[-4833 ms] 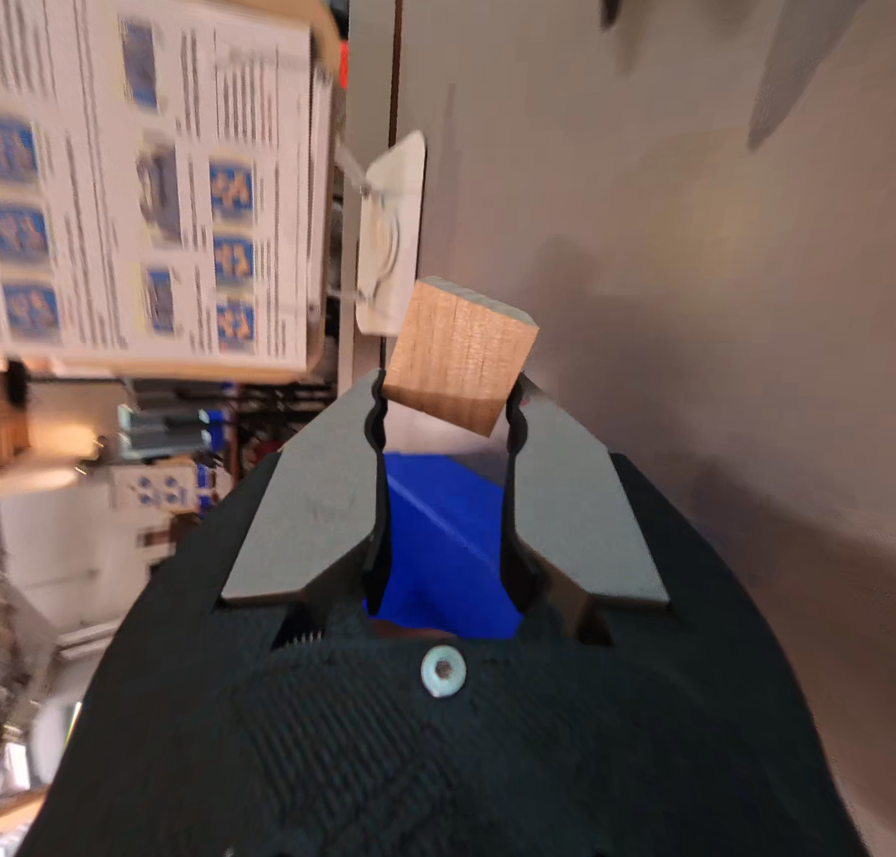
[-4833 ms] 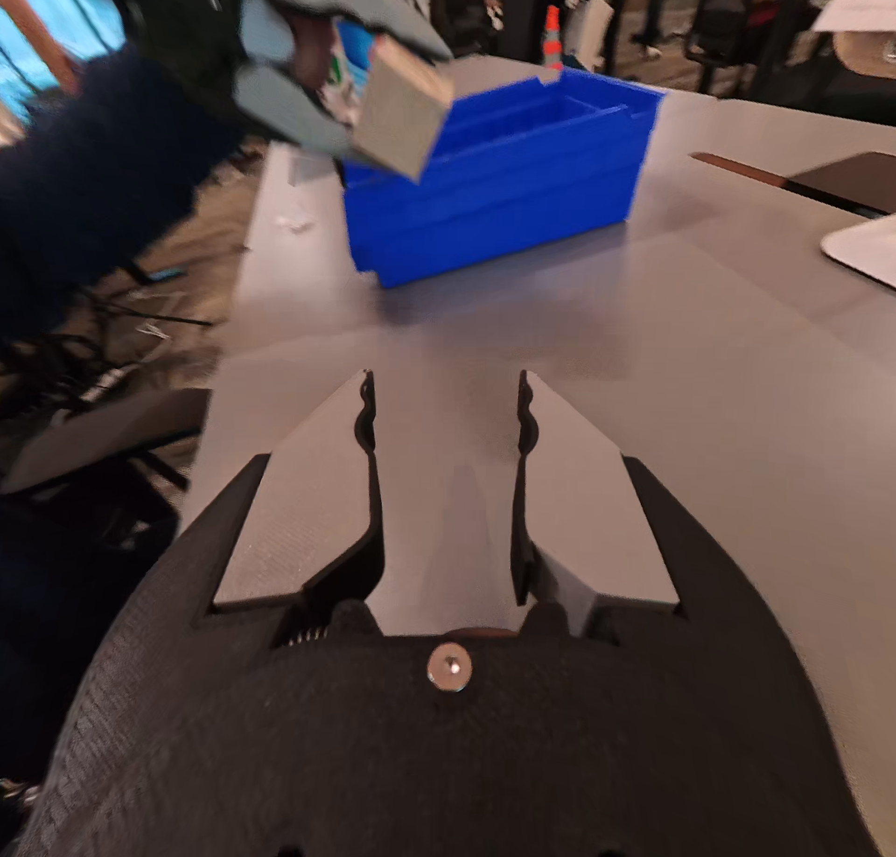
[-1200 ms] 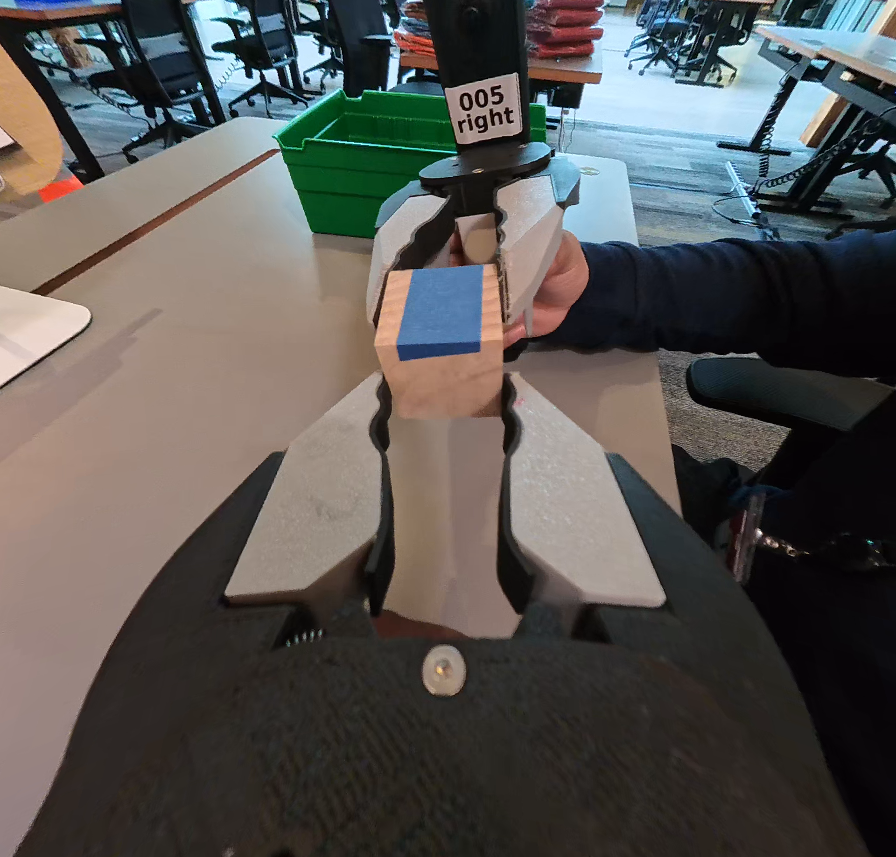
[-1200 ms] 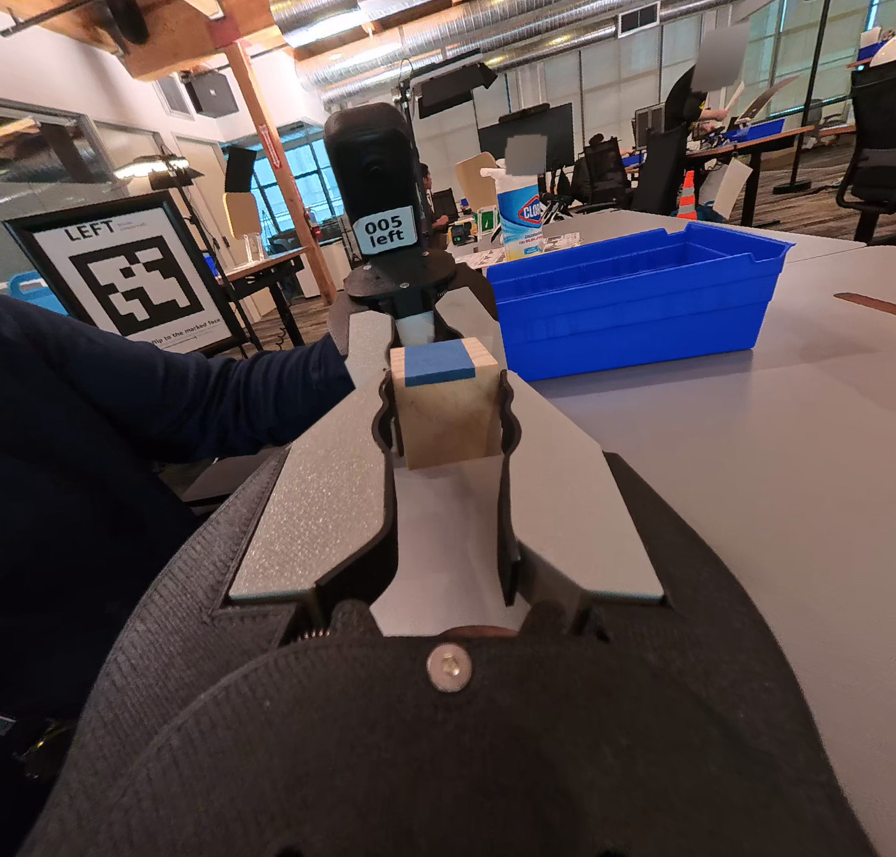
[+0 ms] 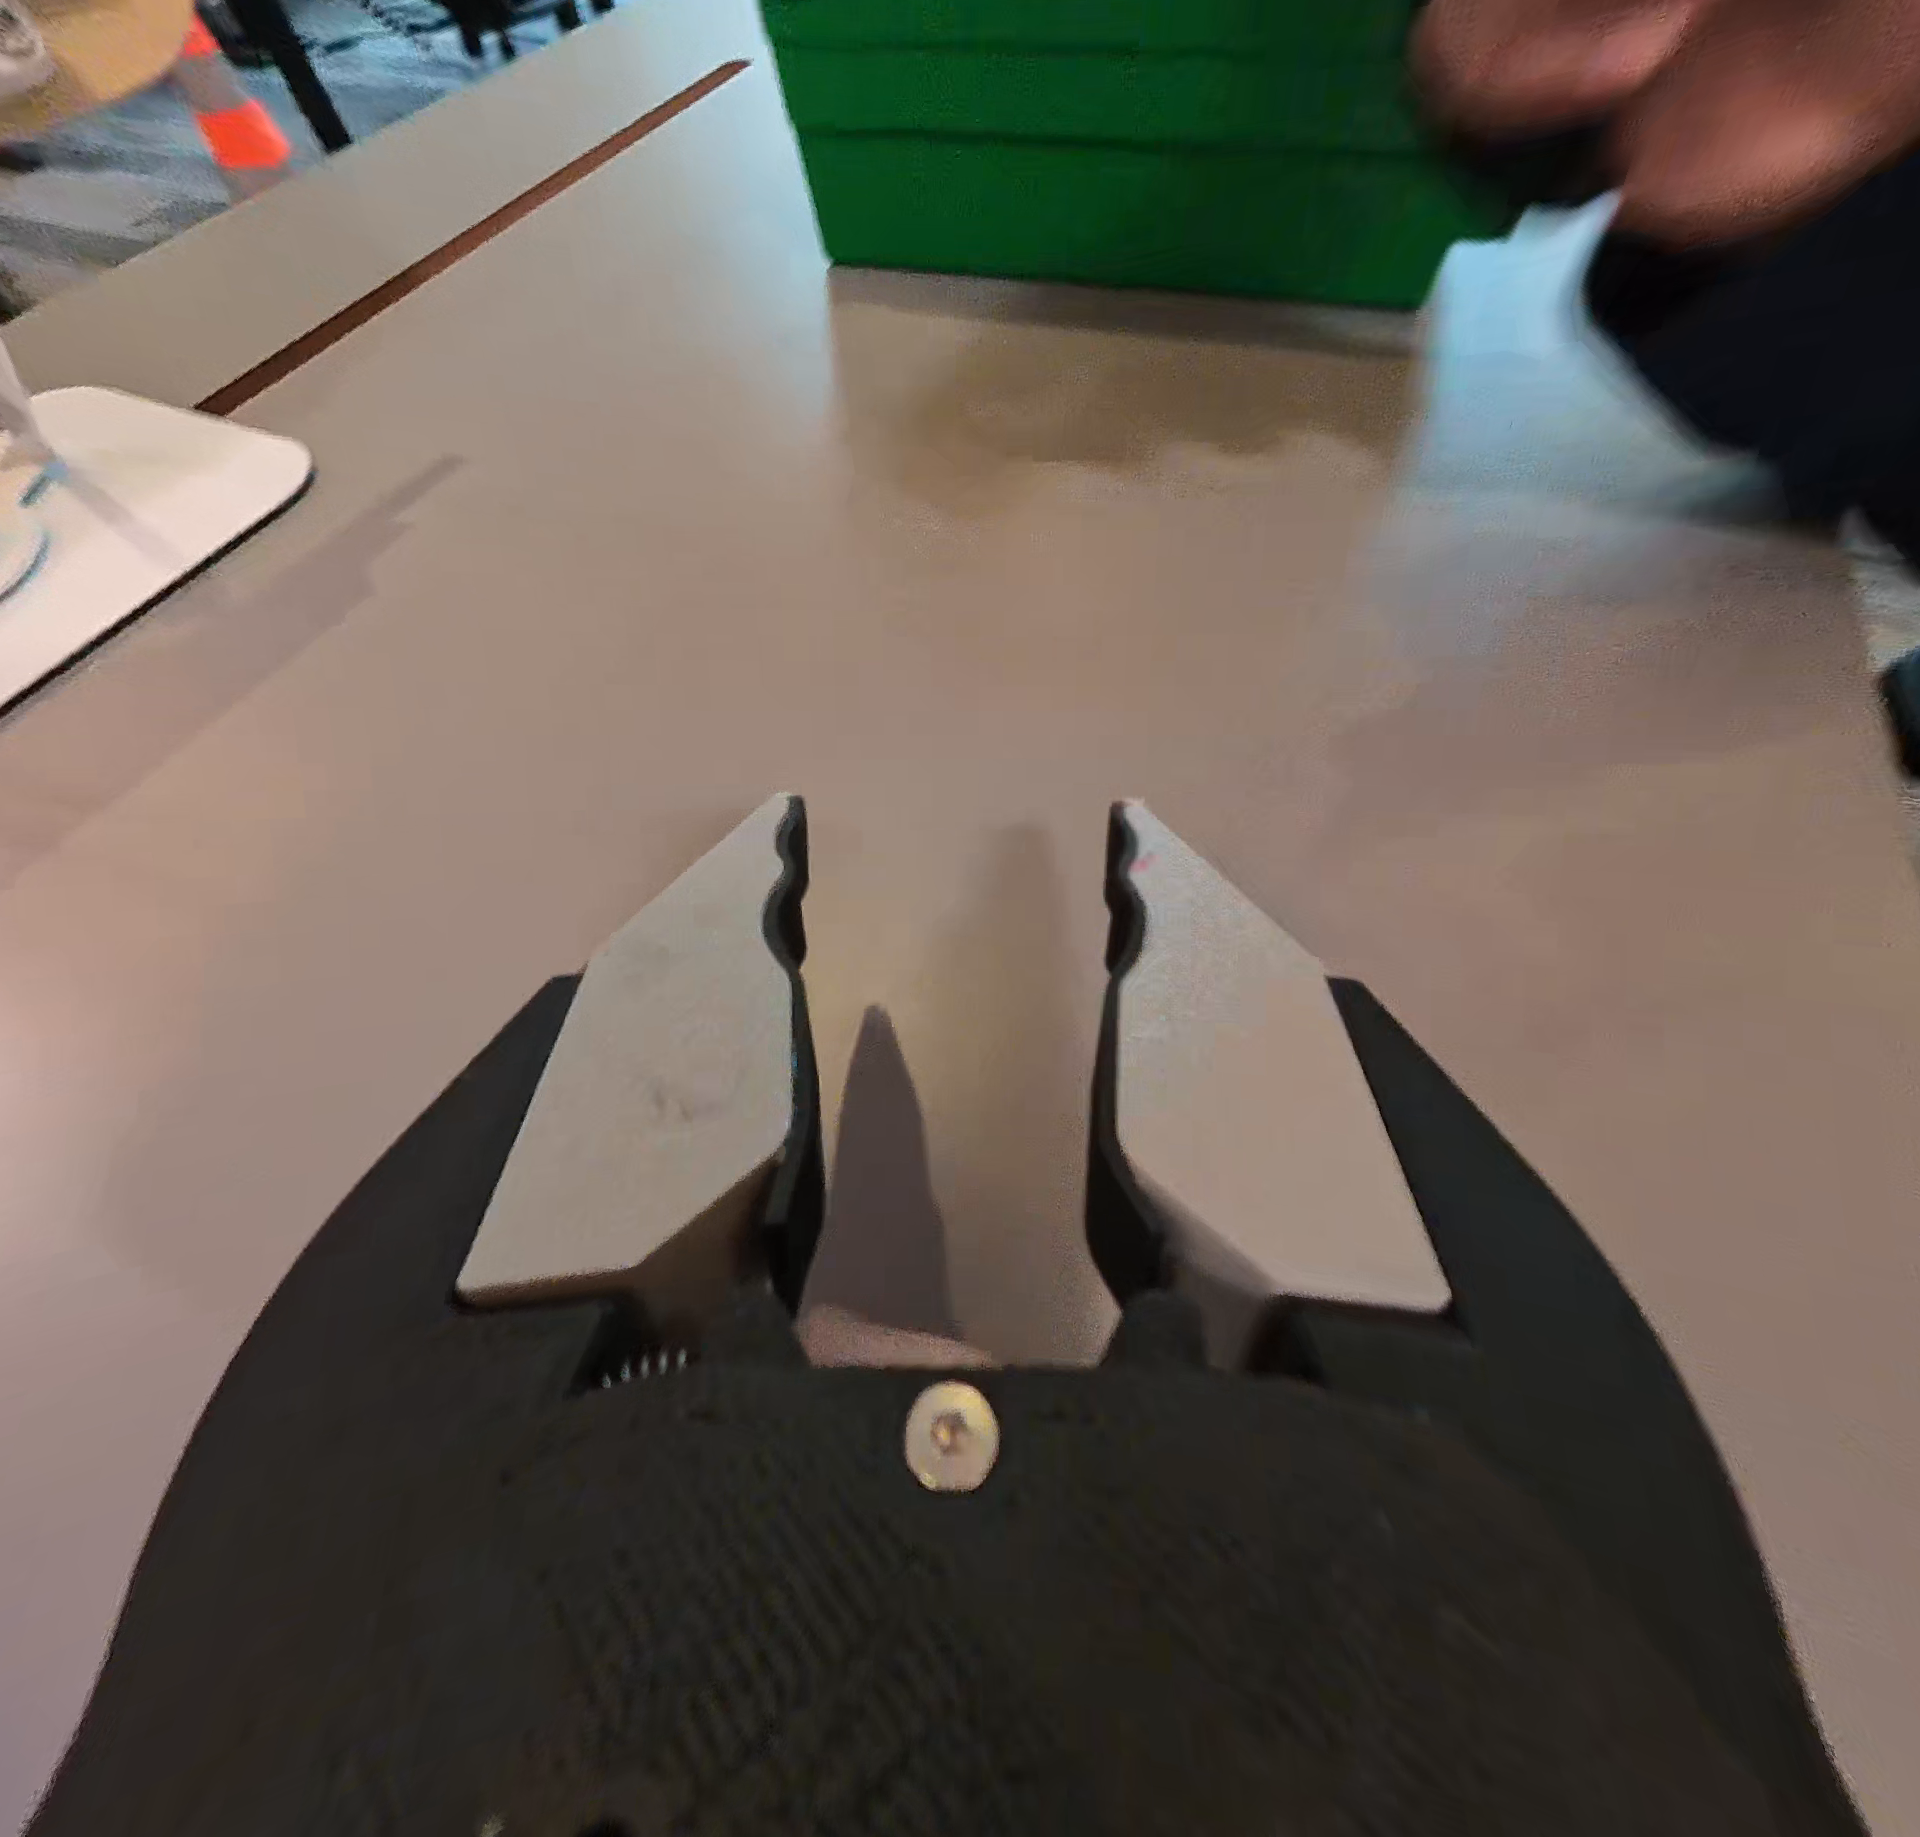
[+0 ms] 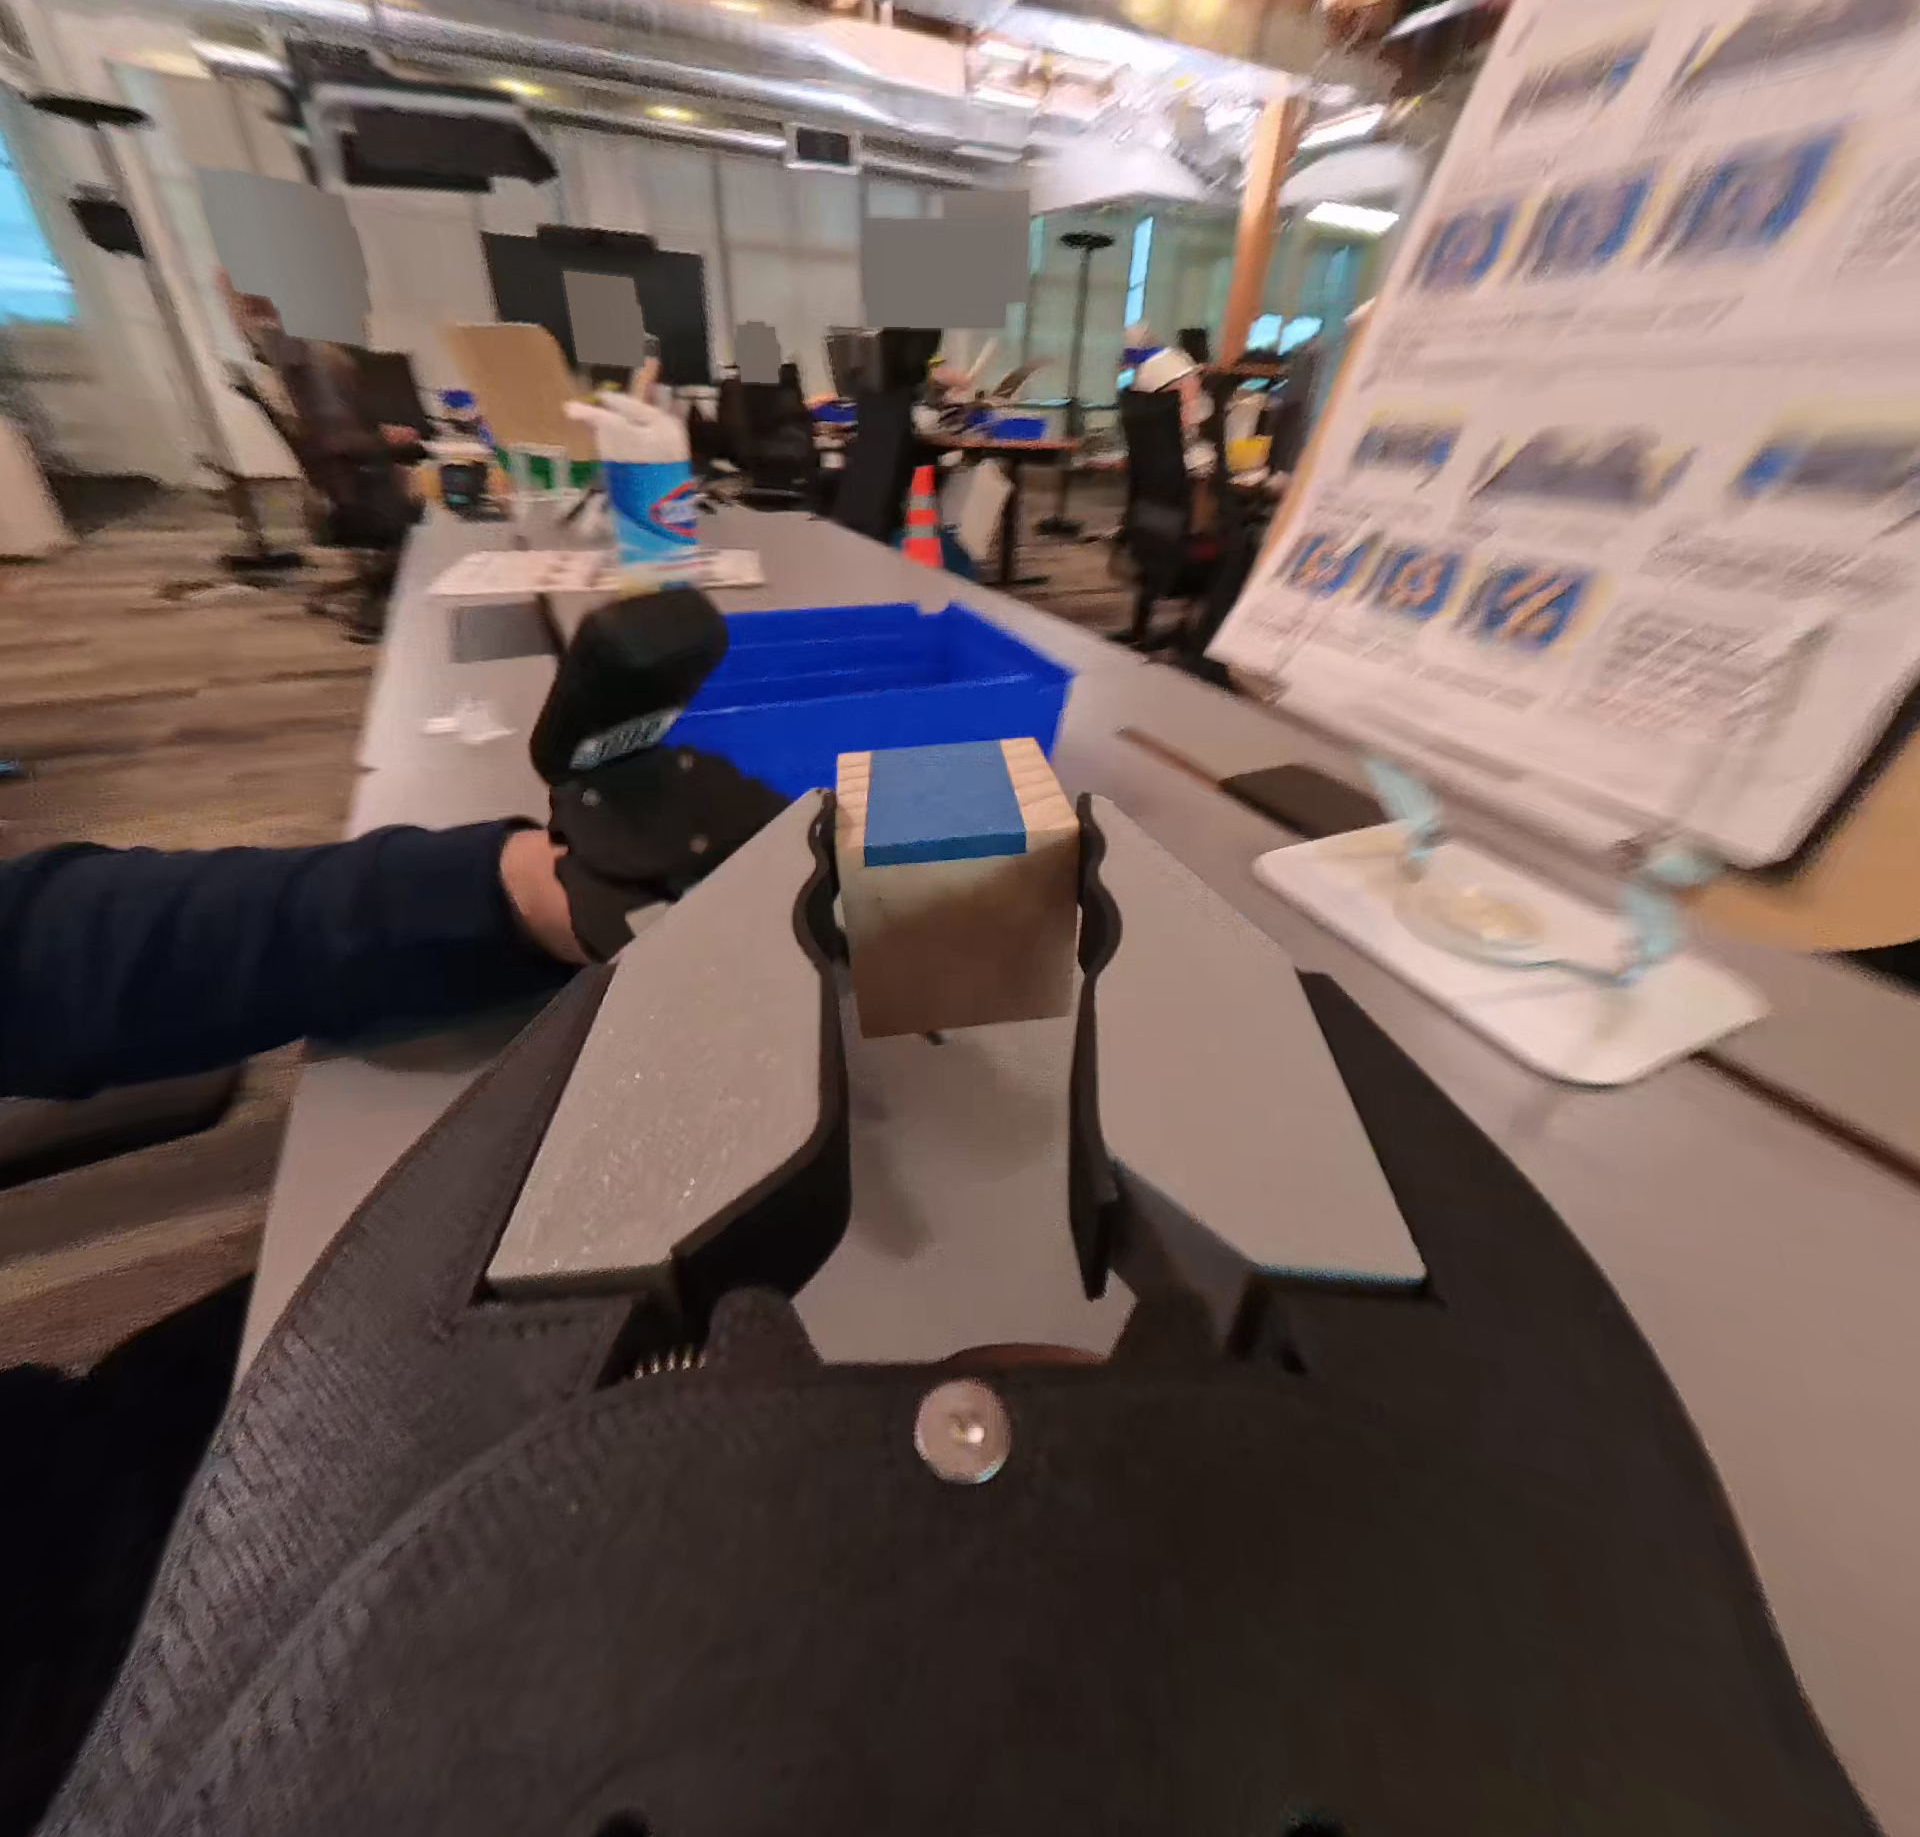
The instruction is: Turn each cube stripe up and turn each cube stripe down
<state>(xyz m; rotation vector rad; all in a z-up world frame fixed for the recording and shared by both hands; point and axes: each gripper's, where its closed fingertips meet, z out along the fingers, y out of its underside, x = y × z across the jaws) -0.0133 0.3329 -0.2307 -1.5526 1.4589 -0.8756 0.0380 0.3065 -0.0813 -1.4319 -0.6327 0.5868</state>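
Observation:
A wooden cube (image 6: pixel 961 930) with a blue stripe on its top face sits between the fingertips of my right gripper (image 6: pixel 954 883), held above the grey table (image 6: pixel 1558 1268). My left gripper (image 5: pixel 954 842) is open and empty, low over the table (image 5: pixel 935 540). It also shows in the right wrist view (image 6: pixel 644 779), to the left of the cube, held by a hand in a dark sleeve. A blurred hand (image 5: pixel 1683 52) shows at the top right of the left wrist view.
A green bin (image 5: pixel 1101 125) stands ahead of the left gripper. A blue bin (image 6: pixel 883 686) stands behind the cube. A white stand base (image 6: pixel 1507 966) carries a printed board (image 6: pixel 1621 437) at the right; the base also shows in the left wrist view (image 5: pixel 135 509). Chairs and desks stand beyond.
The cube has passed from my left gripper to my right one, stripe up. My left gripper has let go, opened and dropped low over the table. The right gripper has swung right with the cube.

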